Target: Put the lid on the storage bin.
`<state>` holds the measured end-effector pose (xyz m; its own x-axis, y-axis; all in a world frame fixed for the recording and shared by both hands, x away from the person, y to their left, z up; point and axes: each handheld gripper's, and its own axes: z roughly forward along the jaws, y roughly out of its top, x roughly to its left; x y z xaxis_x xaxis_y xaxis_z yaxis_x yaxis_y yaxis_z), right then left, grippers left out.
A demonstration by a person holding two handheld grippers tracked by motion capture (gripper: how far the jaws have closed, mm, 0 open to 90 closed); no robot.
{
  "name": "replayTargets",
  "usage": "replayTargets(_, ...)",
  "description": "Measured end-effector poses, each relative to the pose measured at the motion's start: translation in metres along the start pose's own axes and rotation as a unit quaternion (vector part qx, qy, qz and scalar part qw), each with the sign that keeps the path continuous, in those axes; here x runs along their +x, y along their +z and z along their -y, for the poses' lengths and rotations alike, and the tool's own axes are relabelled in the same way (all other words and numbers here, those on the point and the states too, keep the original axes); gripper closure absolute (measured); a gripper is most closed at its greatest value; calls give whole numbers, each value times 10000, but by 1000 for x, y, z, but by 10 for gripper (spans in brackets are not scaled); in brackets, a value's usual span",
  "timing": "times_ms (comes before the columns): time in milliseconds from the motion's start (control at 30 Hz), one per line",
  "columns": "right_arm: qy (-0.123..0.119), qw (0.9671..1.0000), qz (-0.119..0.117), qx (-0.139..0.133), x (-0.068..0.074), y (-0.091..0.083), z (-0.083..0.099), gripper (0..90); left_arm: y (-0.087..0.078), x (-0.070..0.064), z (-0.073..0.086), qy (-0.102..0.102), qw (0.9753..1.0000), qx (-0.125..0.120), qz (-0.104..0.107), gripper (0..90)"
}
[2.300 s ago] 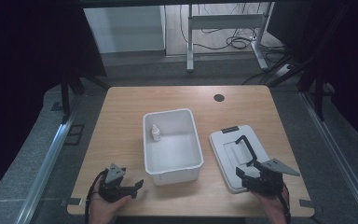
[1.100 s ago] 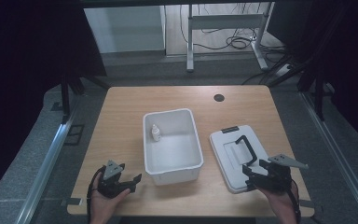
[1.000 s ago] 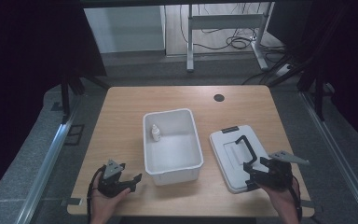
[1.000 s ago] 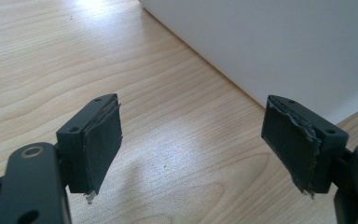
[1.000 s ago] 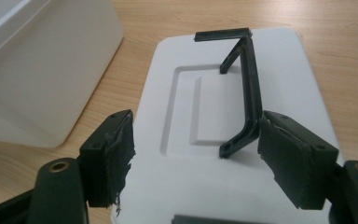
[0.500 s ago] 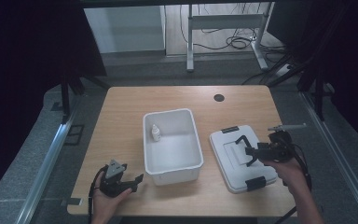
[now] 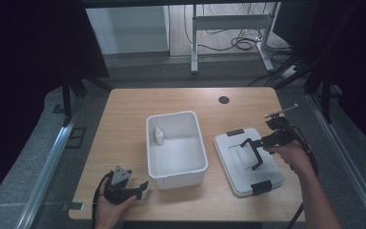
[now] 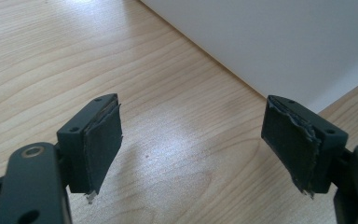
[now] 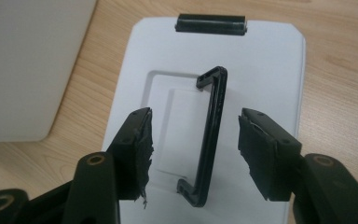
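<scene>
right gripper [image 9: 193,140] jaws spread either side of lid handle [image 9: 209,140].

a wooden table [image 7: 124,124] filled the centre of the frame on grey floor [image 7: 38,157]. cables [image 7: 240,44] and metal legs [image 7: 194,38] lay at the top, dark curtains [image 7: 24,47] at both sides.

The white bin [image 7: 176,148] stands mid-table [image 7: 124,119], blocking passage between the sides. The lid [image 7: 248,160] fills the right; its raised handle [image 9: 209,140] stands between open jaws.
</scene>
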<state>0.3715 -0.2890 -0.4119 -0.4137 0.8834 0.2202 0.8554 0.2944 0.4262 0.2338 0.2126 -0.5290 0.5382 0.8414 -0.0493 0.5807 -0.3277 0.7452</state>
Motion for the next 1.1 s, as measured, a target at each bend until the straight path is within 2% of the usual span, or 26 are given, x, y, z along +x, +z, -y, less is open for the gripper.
replayTargets(167, 51, 9988, -14, 487, -7, 10, -12, 504, 0, -1, 1, 35, 10000, 19, -22, 203)
replayTargets(367, 119, 9968, -92, 780, -16, 20, -15, 545, 1, -1, 1, 68, 10000, 36, -20, 203)
replayTargets(600, 154, 9953, -188, 938, -19, 28, -15, 573, 2, -1, 0, 69, 10000, 52, 10, 204)
replayTargets(900, 359, 9926, -322, 1115, -27, 39, -17, 629, 4, -1, 0, 74, 9999, 51, 54, 204)
replayTargets(1100, 473, 9909, -370, 1205, -30, 48, -16, 686, 4, 0, 0, 92, 9999, 65, 12, 204)
